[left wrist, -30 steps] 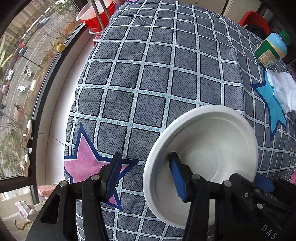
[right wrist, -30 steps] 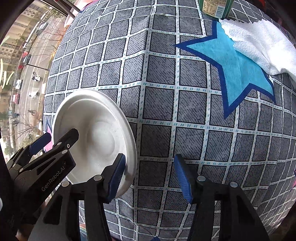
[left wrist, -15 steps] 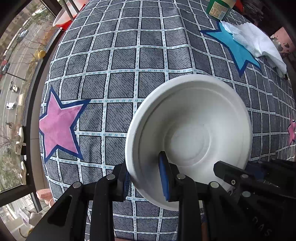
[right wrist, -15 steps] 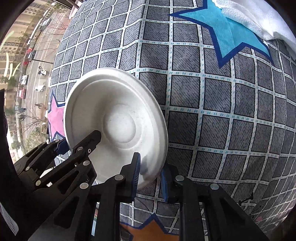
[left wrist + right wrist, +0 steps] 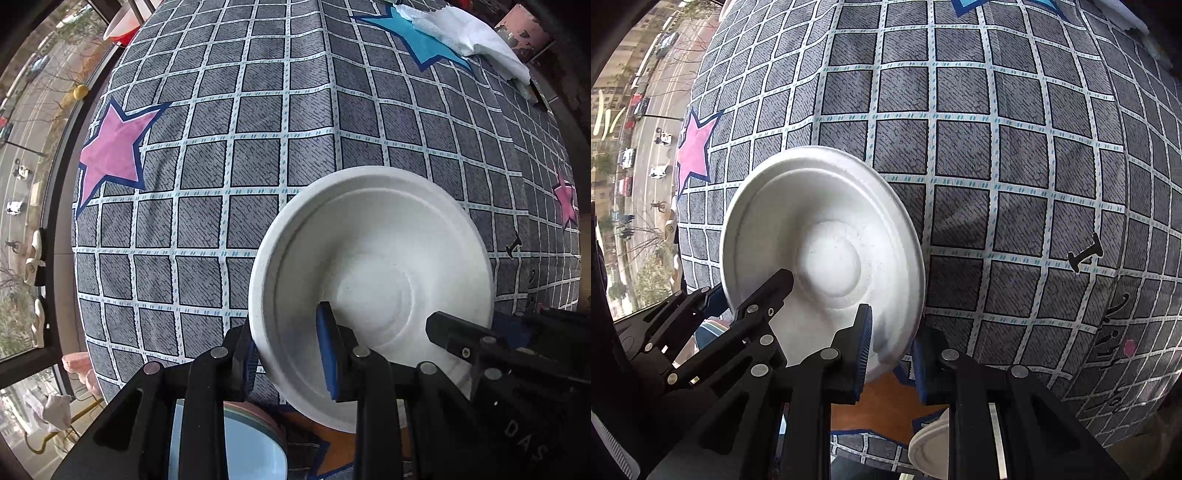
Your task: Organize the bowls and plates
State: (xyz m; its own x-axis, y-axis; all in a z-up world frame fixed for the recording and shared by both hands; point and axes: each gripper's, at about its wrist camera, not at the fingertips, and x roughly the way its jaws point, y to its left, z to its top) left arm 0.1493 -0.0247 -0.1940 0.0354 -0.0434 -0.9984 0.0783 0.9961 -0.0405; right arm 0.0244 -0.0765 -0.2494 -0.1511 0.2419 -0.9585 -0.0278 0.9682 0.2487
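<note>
**Both grippers on one white bowl above the checked cloth**

The left wrist view looks into the white bowl [image 5: 373, 273] from its left side: the left hand-held gripper [image 5: 288, 358] is clenched on the bowl's near-left rim, one blue pad inside the wall and the other outside it. The bowl holds nothing. At the right edge of this view the black body of the right hand-held gripper [image 5: 517, 354] reaches in toward the bowl's near-right rim, though its pads cannot be seen from here.

The right wrist view settles that: the right hand-held gripper [image 5: 892, 350] grasps the same bowl [image 5: 823, 254] at its near-right rim, one pad pressed against the inner wall and the other behind the outside. The left gripper's black fingers [image 5: 764, 295] enter from the left across the bowl.

Only the left view shows the blue plate [image 5: 251, 450] lying on the surface near and below the gripper, with a thin pinkish rim showing under its edge. It also shows the white towel [image 5: 469, 37] at the far right on the blue star, and a pink star [image 5: 110, 151] at the left of the checked cloth [image 5: 258, 110].

Only the right view shows another white dish [image 5: 931, 450] at the near edge, partly hidden behind the gripper, just beside an orange star patch [image 5: 886, 410]. Whether it is a plate or a bowl cannot be told
</note>
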